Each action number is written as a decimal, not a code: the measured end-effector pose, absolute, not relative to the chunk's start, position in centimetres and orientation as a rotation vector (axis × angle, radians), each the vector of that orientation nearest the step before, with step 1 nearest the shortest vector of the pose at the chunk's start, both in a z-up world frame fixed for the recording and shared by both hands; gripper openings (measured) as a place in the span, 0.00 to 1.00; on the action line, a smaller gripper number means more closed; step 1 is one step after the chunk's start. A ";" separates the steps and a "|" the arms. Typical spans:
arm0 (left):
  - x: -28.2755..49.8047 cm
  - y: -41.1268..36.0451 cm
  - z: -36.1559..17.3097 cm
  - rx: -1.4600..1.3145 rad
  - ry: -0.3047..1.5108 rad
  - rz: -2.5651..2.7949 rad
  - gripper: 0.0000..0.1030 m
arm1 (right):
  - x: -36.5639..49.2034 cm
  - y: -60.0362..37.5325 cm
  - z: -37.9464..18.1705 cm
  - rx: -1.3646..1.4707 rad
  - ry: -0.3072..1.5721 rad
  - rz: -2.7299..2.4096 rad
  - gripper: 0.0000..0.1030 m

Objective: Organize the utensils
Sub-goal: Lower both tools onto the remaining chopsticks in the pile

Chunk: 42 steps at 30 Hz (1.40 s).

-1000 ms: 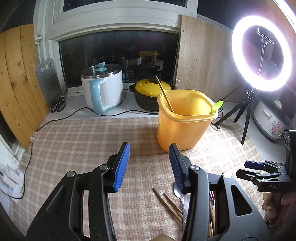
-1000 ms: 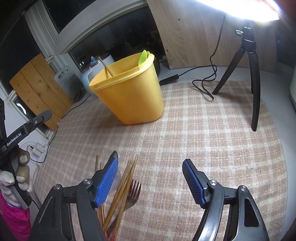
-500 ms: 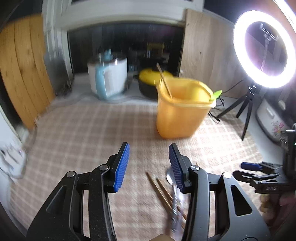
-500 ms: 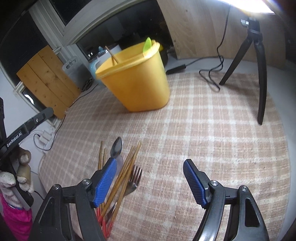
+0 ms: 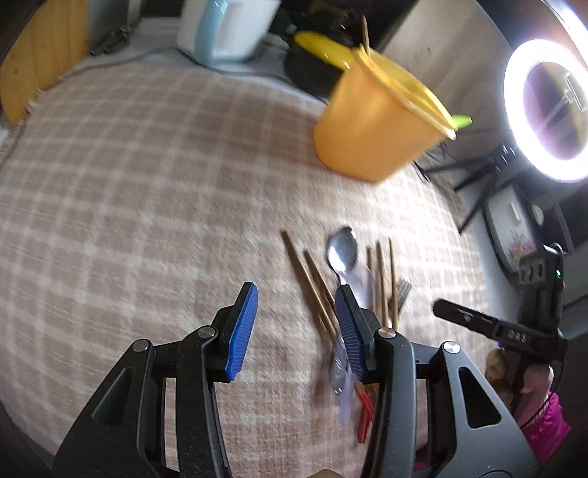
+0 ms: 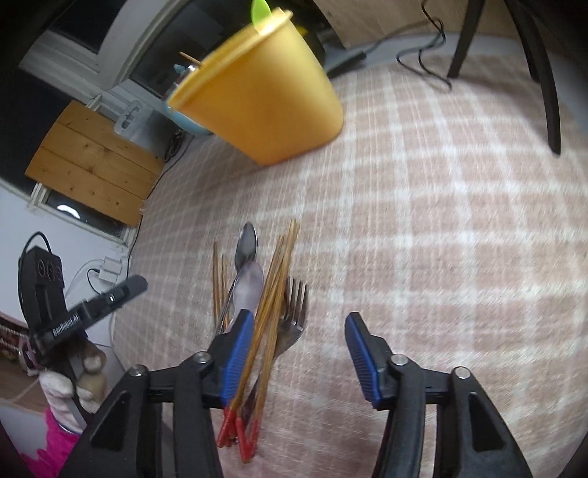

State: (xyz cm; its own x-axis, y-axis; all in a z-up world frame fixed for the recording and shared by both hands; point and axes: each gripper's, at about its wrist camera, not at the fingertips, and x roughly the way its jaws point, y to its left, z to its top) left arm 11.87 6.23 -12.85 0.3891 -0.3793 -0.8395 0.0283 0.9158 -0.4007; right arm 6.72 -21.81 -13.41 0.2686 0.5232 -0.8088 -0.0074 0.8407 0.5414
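Observation:
A pile of utensils lies on the checked cloth: wooden chopsticks (image 5: 310, 281) (image 6: 273, 294) with red ends, a metal spoon (image 5: 343, 253) (image 6: 247, 242), a clear plastic spoon (image 6: 250, 285) and a fork (image 6: 294, 312). A yellow tub (image 5: 371, 128) (image 6: 264, 106) holds a green spoon (image 6: 260, 9) and a chopstick (image 5: 365, 31). My left gripper (image 5: 296, 327) is open and empty, just left of the pile. My right gripper (image 6: 299, 353) is open and empty, its left finger (image 6: 239, 353) over the pile.
A ring light (image 5: 544, 110) on a tripod (image 6: 536, 66) stands at the right. A white kettle (image 5: 228, 25) and a black pot with yellow lid (image 5: 316, 51) stand behind the tub. A cable (image 6: 422, 55) lies on the counter. A rice cooker (image 5: 514, 228) sits at far right.
Both grippers have tilted down and moved closer to the utensil pile, which now shows more fully. Both stay open.

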 end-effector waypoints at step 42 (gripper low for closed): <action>11.4 -6.7 -17.3 -0.120 1.304 -0.494 0.26 | 7.8 -19.3 -17.2 0.505 1.416 0.464 0.03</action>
